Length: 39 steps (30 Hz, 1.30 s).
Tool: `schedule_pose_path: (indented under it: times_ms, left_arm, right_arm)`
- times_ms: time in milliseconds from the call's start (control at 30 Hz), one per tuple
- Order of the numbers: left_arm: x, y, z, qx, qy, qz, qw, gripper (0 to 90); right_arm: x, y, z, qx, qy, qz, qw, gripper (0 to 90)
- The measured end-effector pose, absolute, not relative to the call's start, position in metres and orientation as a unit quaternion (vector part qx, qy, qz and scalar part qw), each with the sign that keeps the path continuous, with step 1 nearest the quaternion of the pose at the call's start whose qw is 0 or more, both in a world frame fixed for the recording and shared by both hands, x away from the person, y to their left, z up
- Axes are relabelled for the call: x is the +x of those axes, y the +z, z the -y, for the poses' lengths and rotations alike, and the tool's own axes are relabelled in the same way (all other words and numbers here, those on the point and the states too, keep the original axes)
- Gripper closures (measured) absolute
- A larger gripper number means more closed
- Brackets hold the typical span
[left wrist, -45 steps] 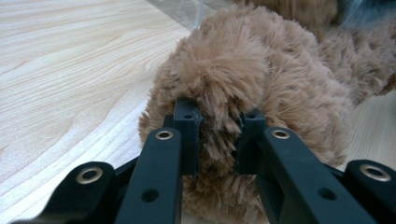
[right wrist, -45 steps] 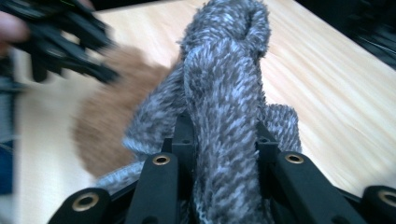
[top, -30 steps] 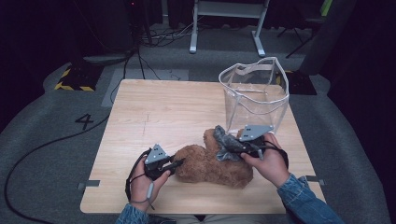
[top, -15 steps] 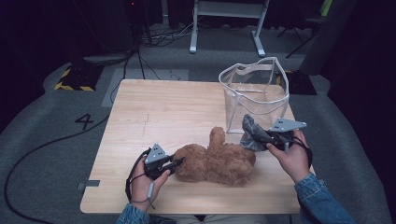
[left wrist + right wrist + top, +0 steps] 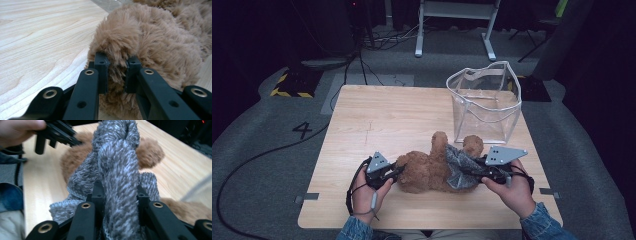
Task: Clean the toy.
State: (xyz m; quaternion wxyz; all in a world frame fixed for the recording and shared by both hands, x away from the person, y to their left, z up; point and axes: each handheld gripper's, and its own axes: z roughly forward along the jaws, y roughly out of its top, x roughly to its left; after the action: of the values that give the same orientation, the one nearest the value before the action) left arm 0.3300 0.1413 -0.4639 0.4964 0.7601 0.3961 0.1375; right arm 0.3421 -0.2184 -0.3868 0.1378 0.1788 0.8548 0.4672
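A brown plush bear (image 5: 424,175) lies on the wooden table (image 5: 387,115) near its front edge. My left gripper (image 5: 398,172) is shut on the fur at the bear's left end (image 5: 155,37); its jaws (image 5: 117,72) have just been closing a little with the fur between them. A grey knitted garment (image 5: 459,167) drapes over the bear's right part. My right gripper (image 5: 471,173) is shut on a bunched fold of that garment (image 5: 117,170), its jaws (image 5: 119,195) on either side of the fold. Beyond the knit show the bear (image 5: 150,152) and the left gripper (image 5: 62,137).
A clear plastic bag (image 5: 484,100) with a white rim stands open at the back right of the table, just behind the bear. Black cables run over the floor at the left. A metal stand is behind the table.
My right gripper swung out to the right with the grey garment, then came back left and nearer the front, laying the garment over the bear. The left gripper stayed put.
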Motion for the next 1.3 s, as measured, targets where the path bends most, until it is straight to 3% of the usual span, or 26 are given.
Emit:
schedule_pose_path:
  times_ms: [200, 433, 633, 733, 767, 833, 1000, 1300]
  left_arm:
    - [0.329, -0.463, -0.138, 0.763, 0.141, -0.396, 0.492, 78.0]
    - [0.328, -0.463, -0.139, 0.760, 0.142, -0.400, 0.492, 77.9]
    - [0.329, -0.463, -0.141, 0.757, 0.139, -0.402, 0.496, 77.5]
    - [0.330, -0.463, -0.141, 0.756, 0.138, -0.401, 0.498, 77.4]
    - [0.330, -0.463, -0.141, 0.755, 0.138, -0.402, 0.499, 77.3]
    - [0.330, -0.463, -0.141, 0.755, 0.139, -0.403, 0.499, 77.3]
    - [0.332, -0.463, -0.142, 0.752, 0.135, -0.406, 0.501, 77.2]
    - [0.334, -0.462, -0.143, 0.754, 0.142, -0.406, 0.497, 77.3]
  right_arm:
    - [0.352, -0.411, 0.258, 0.234, 0.444, -0.851, 0.156, 71.4]
    - [0.358, -0.444, 0.278, 0.253, 0.371, -0.875, 0.181, 71.2]
    - [0.367, -0.451, 0.314, 0.297, 0.339, -0.868, 0.211, 70.4]
    - [0.372, -0.452, 0.328, 0.328, 0.343, -0.851, 0.224, 62.8]
    - [0.376, -0.454, 0.333, 0.340, 0.336, -0.849, 0.224, 49.1]
    - [0.377, -0.454, 0.334, 0.352, 0.338, -0.843, 0.228, 37.3]
    - [0.363, -0.437, 0.326, 0.333, 0.369, -0.833, 0.241, 33.9]
    - [0.322, -0.431, 0.294, 0.230, 0.411, -0.864, 0.176, 37.3]
